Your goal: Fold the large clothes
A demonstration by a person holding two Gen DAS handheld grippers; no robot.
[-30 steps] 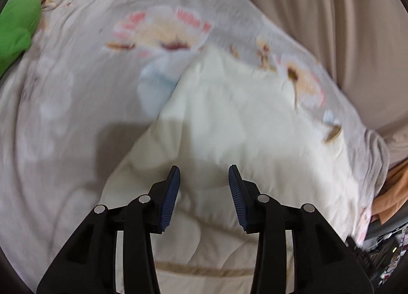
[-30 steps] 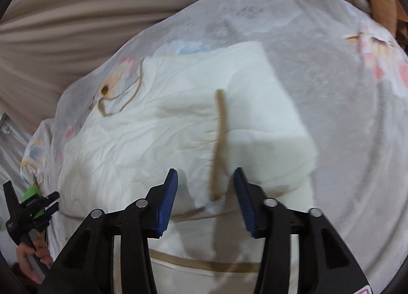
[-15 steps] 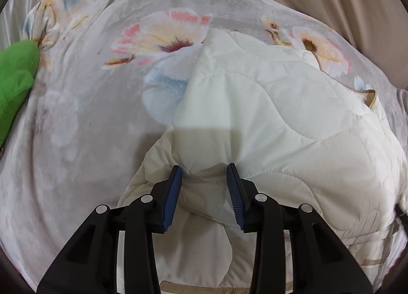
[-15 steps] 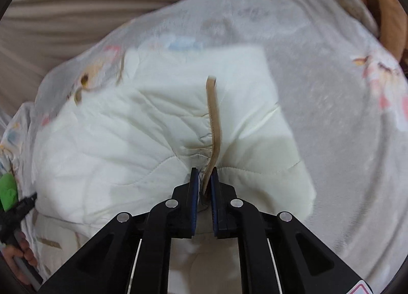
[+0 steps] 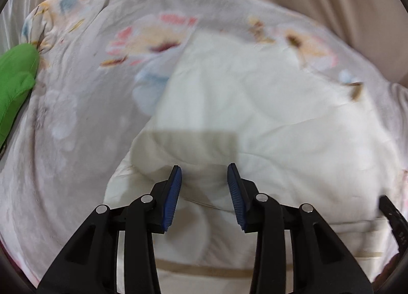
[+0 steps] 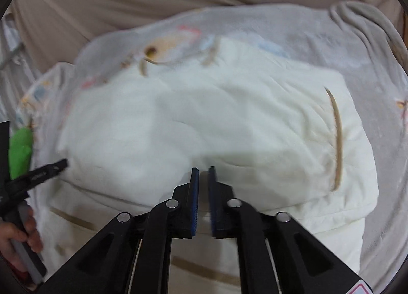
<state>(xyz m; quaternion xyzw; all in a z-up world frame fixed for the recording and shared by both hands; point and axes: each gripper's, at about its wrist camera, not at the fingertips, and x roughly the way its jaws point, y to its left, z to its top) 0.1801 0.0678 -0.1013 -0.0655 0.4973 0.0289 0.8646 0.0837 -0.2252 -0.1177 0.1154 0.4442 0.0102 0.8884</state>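
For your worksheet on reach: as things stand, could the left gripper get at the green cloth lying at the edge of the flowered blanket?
Probably yes: the green cloth lies uncovered, off to the side of the left gripper, with nothing between.

Right gripper (image 6: 204, 173) now shut, off the tan strap (image 6: 337, 138).

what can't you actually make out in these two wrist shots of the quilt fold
- Left wrist view: whether the left gripper pinches the cream quilt between its jaws; motion blur smears the cloth there.
- Right wrist view: whether any cloth is caught in the right gripper; its jaws are nearly together and blurred.
- The floral blanket print: blurred in both views.
- The green item: cut off by the left wrist view's edge, unidentifiable.
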